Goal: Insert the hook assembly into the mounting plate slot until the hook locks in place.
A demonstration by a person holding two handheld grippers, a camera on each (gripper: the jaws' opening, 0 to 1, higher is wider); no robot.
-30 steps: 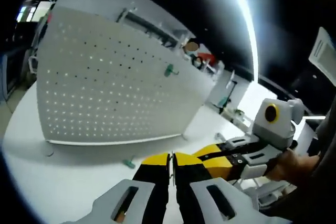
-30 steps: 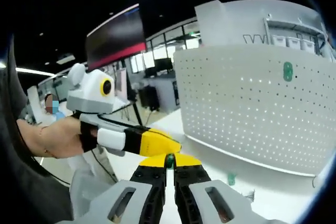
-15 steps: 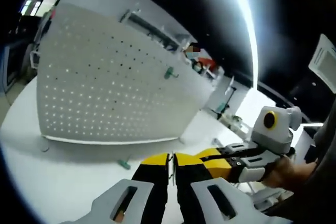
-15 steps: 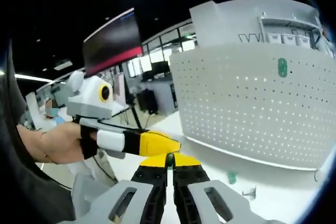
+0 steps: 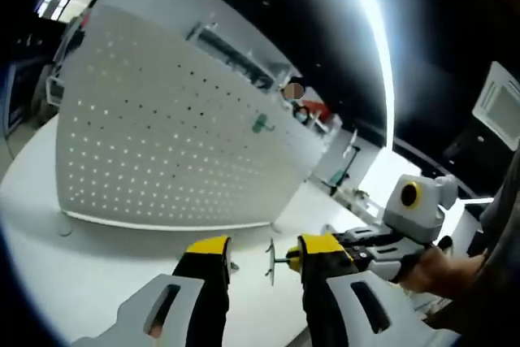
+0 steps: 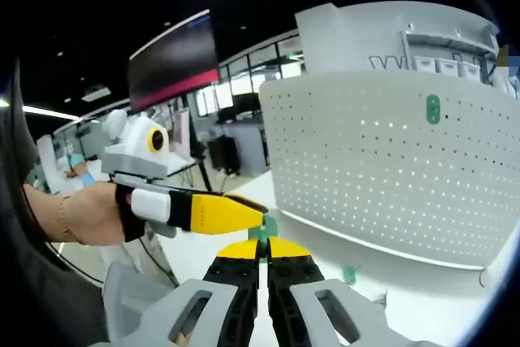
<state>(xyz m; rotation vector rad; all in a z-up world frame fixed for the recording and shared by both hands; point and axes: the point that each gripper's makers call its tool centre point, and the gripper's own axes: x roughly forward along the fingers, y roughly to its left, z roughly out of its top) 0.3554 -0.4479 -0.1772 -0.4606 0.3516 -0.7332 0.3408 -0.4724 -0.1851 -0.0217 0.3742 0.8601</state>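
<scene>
The white perforated mounting plate point(image 5: 162, 152) point(image 6: 390, 176) stands upright on the table. One green hook point(image 5: 260, 125) point(image 6: 433, 109) hangs on it high up. My right gripper point(image 6: 264, 248) is shut on the hook assembly point(image 6: 264, 231), a small green piece. In the left gripper view that hook assembly point(image 5: 272, 259) is a thin metal plate on a green stub. It sits between the spread jaws of my left gripper point(image 5: 264, 248), which is open and not touching it. The left gripper point(image 6: 256, 207) reaches in from the left, just above the right jaws.
A small green piece point(image 6: 349, 274) lies on the white table point(image 5: 81, 282) in front of the plate's foot. A person's hand point(image 6: 81, 213) holds the left gripper. Shelving with bins point(image 6: 439, 46) stands behind the plate.
My left gripper has opened; its jaws were shut together before. The hook assembly stays in the right gripper's shut jaws. Both views shifted slightly.
</scene>
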